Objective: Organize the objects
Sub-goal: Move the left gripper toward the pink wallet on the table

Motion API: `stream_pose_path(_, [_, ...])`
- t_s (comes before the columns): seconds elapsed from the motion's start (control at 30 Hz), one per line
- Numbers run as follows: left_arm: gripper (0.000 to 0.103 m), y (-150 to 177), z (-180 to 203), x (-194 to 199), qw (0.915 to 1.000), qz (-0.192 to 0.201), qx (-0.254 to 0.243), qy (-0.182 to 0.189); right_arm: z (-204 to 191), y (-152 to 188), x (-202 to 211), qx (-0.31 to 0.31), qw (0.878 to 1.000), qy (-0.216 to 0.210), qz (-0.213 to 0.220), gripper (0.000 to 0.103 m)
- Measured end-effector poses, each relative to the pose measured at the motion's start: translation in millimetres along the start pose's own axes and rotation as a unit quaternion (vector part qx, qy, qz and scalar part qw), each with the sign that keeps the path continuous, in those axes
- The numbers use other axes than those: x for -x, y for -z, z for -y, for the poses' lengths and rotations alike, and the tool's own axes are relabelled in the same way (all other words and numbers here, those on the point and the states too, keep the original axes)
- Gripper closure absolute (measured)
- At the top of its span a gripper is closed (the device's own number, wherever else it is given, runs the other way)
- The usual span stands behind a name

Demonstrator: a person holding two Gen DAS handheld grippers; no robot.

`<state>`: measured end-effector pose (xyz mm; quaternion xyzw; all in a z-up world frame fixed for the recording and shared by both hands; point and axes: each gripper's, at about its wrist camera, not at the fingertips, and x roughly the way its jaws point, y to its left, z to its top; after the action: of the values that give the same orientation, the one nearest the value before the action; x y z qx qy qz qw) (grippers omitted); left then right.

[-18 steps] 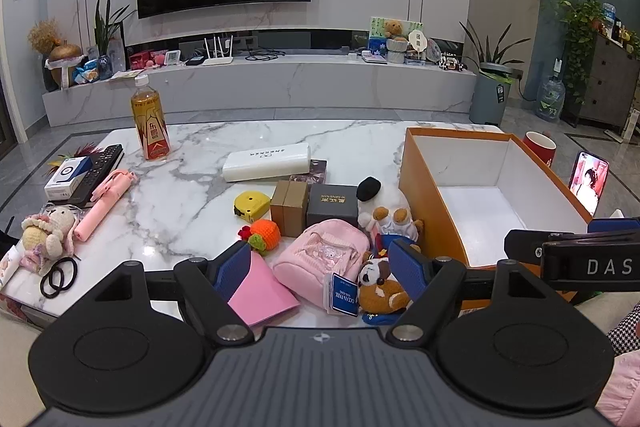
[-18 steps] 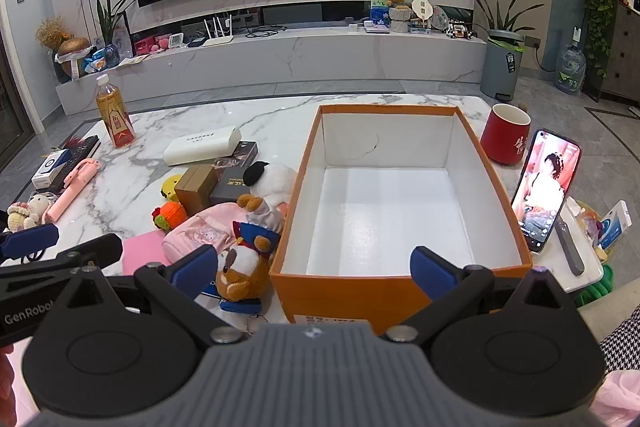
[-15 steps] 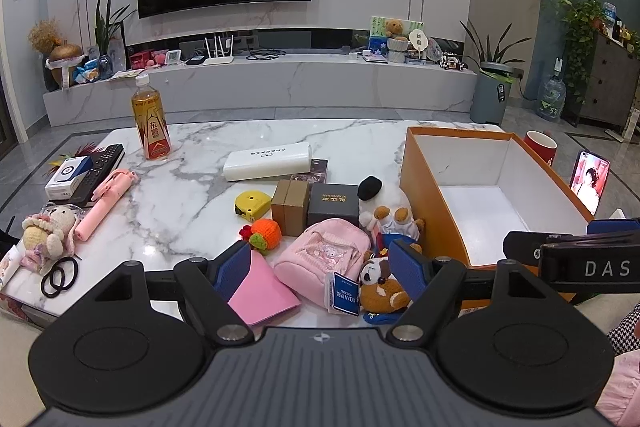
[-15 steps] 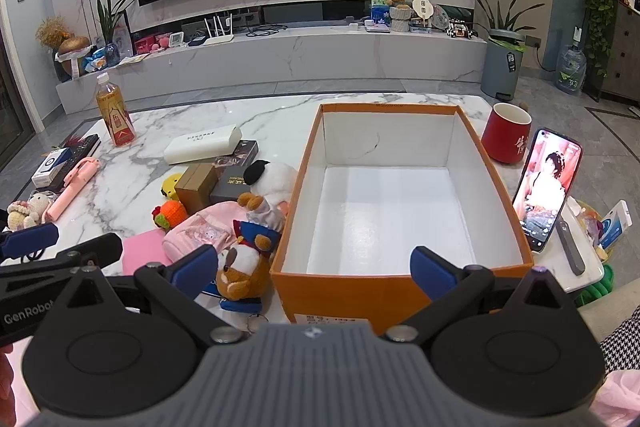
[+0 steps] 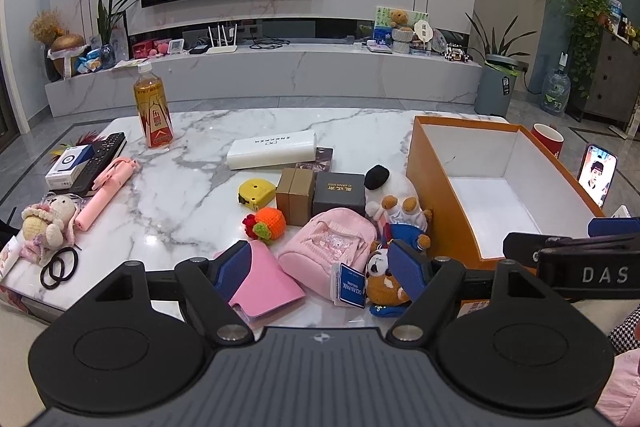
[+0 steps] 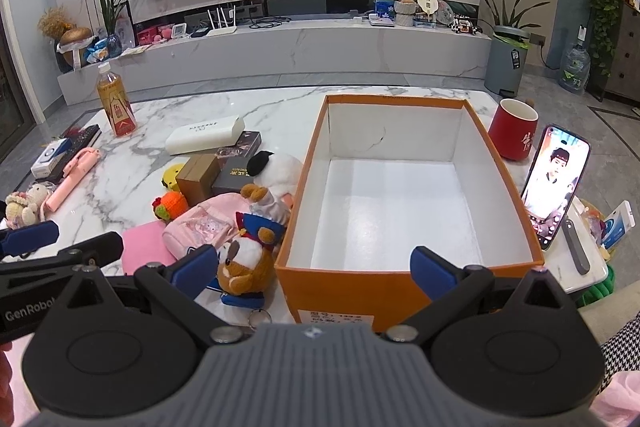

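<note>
Since the orange box (image 6: 408, 187) stands empty on the marble table (image 5: 192, 187), with its long axis running away from us, we judge that nothing has been sorted yet. The clutter lies just left of it: a pink backpack (image 5: 332, 243), a bear plush (image 5: 386, 281) touching the box's left wall, a crochet carrot (image 5: 270, 223) and two small boxes. Our left gripper (image 5: 320, 263) hangs spread wide and empty above the near edge, with the backpack and bear just ahead of its fingers, so it is the nearer hand. Our right gripper (image 6: 314, 267) is likewise spread and empty, facing the box's near wall. Only the right view shows the box's whole floor, the red mug (image 6: 516, 135) and phone (image 6: 554, 191); only the left view shows the hair ties (image 5: 58, 267).
</note>
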<state>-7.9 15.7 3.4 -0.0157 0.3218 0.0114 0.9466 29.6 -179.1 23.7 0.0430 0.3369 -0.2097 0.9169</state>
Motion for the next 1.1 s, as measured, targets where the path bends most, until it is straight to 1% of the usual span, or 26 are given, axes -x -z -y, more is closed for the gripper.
stream_pose_path(0.07, [0.014, 0.0, -1.7, -2.2, 1.0000, -0.001, 0.000, 0.000, -2.1, 0.7, -2.5, 0.004, 1.000, 0.006, 0.001, 0.001])
stream_pose_path(0.13, [0.014, -0.2, -3.2, -4.5, 1.0000, -0.004, 0.001, 0.001, -3.1, 2.4, -3.8, 0.007, 1.000, -0.002, 0.010, 0.001])
stream_pose_path(0.27, [0.017, -0.9, -7.7, -11.0, 0.9999, -0.011, -0.001, 0.010, -1.1, 6.4, -4.4, 0.000, 0.999, -0.039, 0.038, 0.001])
stream_pose_path(0.33, [0.018, -2.2, -11.0, -15.9, 0.9998, -0.013, 0.000, 0.014, -2.1, 3.9, -9.0, 0.004, 0.998, -0.052, 0.030, 0.001])
stream_pose_path(0.43, [0.020, -5.3, -16.3, -25.8, 0.9992, -0.023, 0.002, 0.032, -5.5, -1.7, -19.2, 0.025, 0.998, -0.063, 0.013, 0.002])
stream_pose_path(0.47, [0.021, -6.8, -17.8, -29.6, 0.9988, -0.028, 0.000, 0.040, -6.4, -3.4, -21.4, 0.032, 0.997, -0.065, 0.014, 0.005])
stream_pose_path(0.5, [0.024, -8.3, -18.8, -33.4, 0.9983, -0.032, -0.003, 0.047, -7.4, -5.9, -24.4, 0.039, 0.997, -0.068, 0.014, 0.011])
stream_pose_path(0.53, [0.027, -9.7, -20.0, -37.4, 0.9980, -0.037, -0.007, 0.051, -8.3, -7.5, -26.6, 0.044, 0.997, -0.070, 0.012, 0.014])
stream_pose_path(0.6, [0.029, -11.2, -20.4, -44.8, 0.9974, -0.043, -0.019, 0.054, -10.9, -11.8, -34.0, 0.054, 0.996, -0.072, 0.005, 0.025])
stream_pose_path(0.67, [0.031, -12.9, -21.7, -55.4, 0.9965, -0.052, -0.025, 0.061, -14.8, -16.1, -42.2, 0.064, 0.995, -0.079, 0.000, 0.030])
stream_pose_path(0.73, [0.036, -15.3, -24.1, -68.1, 0.9948, -0.066, -0.027, 0.072, -19.5, -20.1, -50.2, 0.076, 0.993, -0.089, -0.004, 0.034])
stream_pose_path(0.77, [0.036, -16.7, -25.1, -75.2, 0.9939, -0.074, -0.028, 0.078, -22.7, -22.8, -55.5, 0.082, 0.992, -0.092, -0.007, 0.038])
stream_pose_path(0.8, [0.036, -17.9, -26.4, -82.2, 0.9929, -0.080, -0.029, 0.083, -24.9, -25.1, -59.7, 0.087, 0.992, -0.095, -0.010, 0.044])
stream_pose_path(0.93, [0.036, -23.3, -32.4, -111.8, 0.9896, -0.101, -0.043, 0.094, -31.7, -35.8, -83.6, 0.096, 0.989, -0.104, -0.035, 0.049])
stream_pose_path(1.1, [0.036, -29.6, -36.7, -147.7, 0.9857, -0.125, -0.068, 0.090, -43.4, -46.4, -110.5, 0.120, 0.986, -0.105, -0.054, 0.052])
